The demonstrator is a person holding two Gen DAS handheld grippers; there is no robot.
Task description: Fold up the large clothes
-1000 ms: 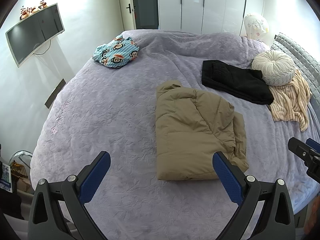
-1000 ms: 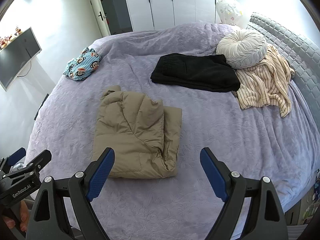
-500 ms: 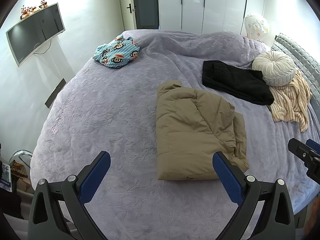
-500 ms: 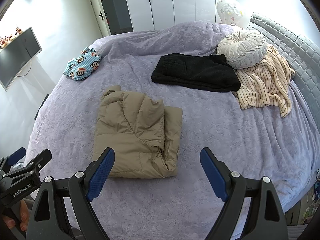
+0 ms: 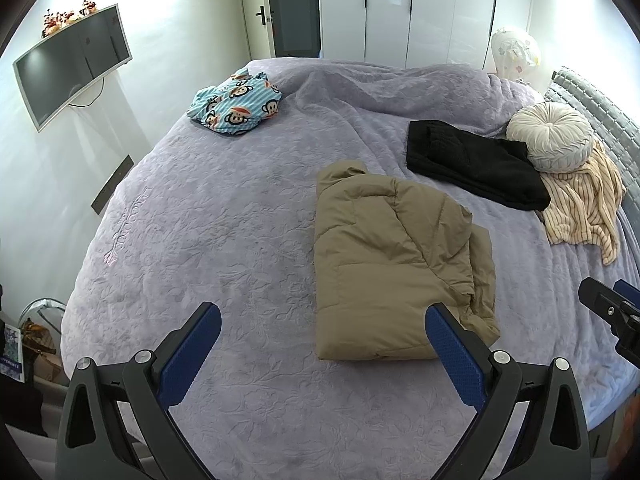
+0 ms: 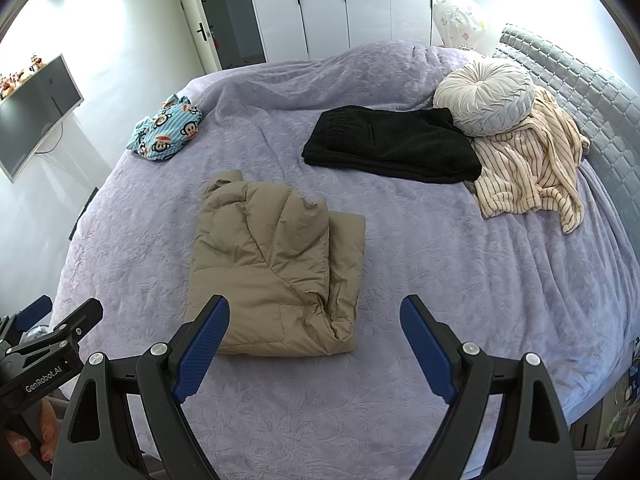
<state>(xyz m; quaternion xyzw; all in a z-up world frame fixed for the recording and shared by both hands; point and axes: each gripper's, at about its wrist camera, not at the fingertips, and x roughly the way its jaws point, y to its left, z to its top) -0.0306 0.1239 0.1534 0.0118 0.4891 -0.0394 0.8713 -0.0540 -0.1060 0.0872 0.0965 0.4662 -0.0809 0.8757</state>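
My left gripper point(image 5: 320, 320) hangs above the near edge of the bed point(image 5: 200, 220) with its jaws spread wide and nothing between them, the blue pads clear of the purple bedspread. My right gripper point(image 6: 314, 312) does the same just beside it, jaws wide apart and empty, pointing down at the same near edge. The tan puffer jacket point(image 6: 276, 272) lies folded into a rough rectangle on the bedspread, a little in from the near edge and about midway along it, its collar end pointing toward the far edge; neither pair of my pads touches it. Beyond it, toward the headboard point(image 6: 592, 108) side, a black garment point(image 6: 392, 144) lies folded flat, its end tucked against a round pleated cushion point(image 6: 484, 96), which sits on a crumpled cream striped garment point(image 6: 528, 164). At the far corner on the opposite side a blue striped piece with monkey faces point(image 5: 236, 104) sits bunched up, well apart from the rest. A screen point(image 5: 72, 80) hangs on the wall past that edge of the bed, and white wardrobe doors point(image 5: 420, 8) stand behind the far edge.
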